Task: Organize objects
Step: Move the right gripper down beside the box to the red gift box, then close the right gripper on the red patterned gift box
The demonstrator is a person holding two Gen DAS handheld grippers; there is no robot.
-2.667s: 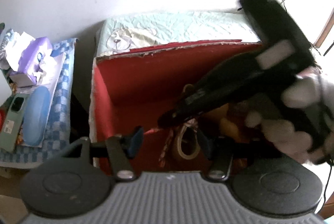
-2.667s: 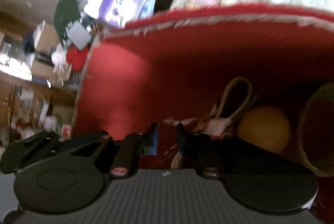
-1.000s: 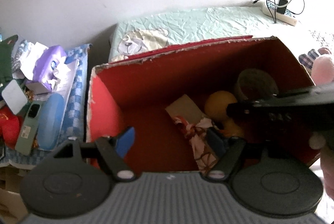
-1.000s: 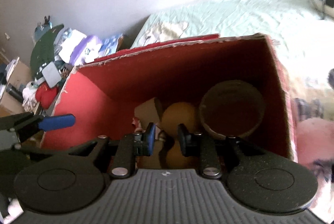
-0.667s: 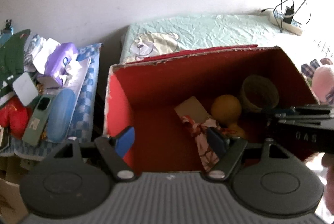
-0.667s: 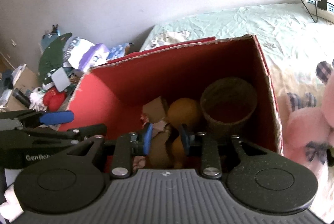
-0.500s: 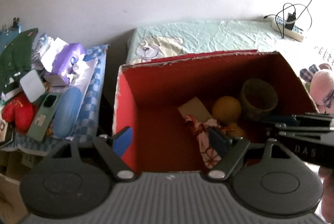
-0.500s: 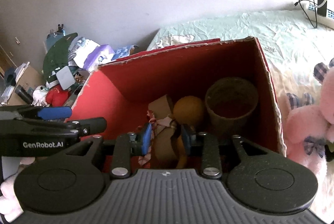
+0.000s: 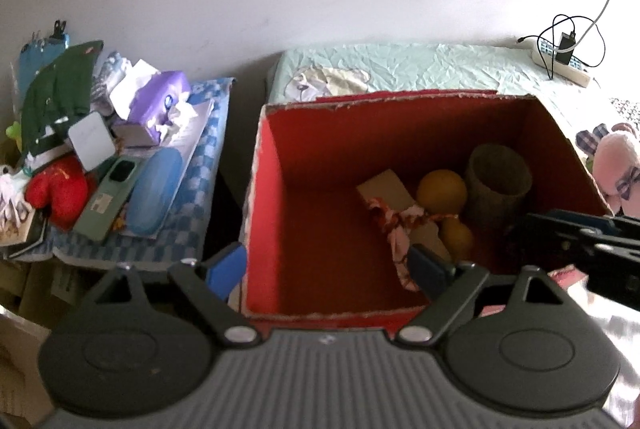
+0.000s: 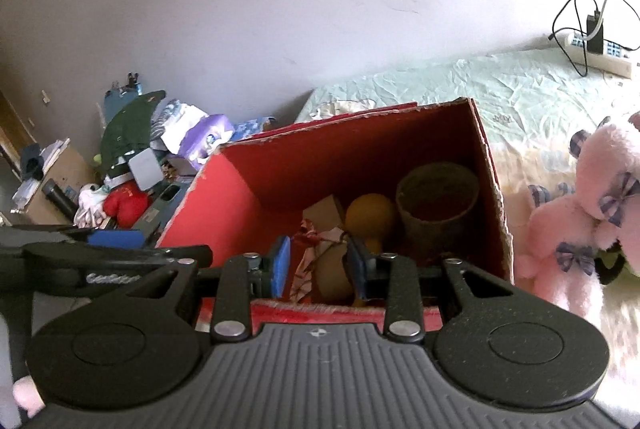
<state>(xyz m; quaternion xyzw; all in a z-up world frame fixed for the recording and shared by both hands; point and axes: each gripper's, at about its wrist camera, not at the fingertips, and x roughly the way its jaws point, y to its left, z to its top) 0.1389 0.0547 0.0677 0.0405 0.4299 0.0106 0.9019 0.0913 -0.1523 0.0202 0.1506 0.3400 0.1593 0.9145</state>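
A red cardboard box (image 9: 272, 189) stands open on the bed; it also shows in the right wrist view (image 10: 224, 201). Inside lie a brown woven cup (image 9: 498, 181), a yellow gourd toy (image 9: 442, 187), and a beige pouch with a patterned cloth tie (image 9: 394, 225). The same cup (image 10: 438, 207), gourd (image 10: 370, 211) and pouch (image 10: 326, 217) show in the right wrist view. My left gripper (image 9: 326, 265) is open wide and empty, above the box's near left. My right gripper (image 10: 320, 261) is open and empty above the near rim.
A pink plush toy (image 10: 580, 213) lies on the bed right of the box. A cluttered side table (image 9: 100, 165) with a purple tissue pack, blue case and red toy stands at the left. A power strip with cables (image 10: 596, 53) lies at the bed's far right.
Both grippers have pulled back and up out of the box. The right gripper's jaws have opened from nearly closed. The items stay in the box.
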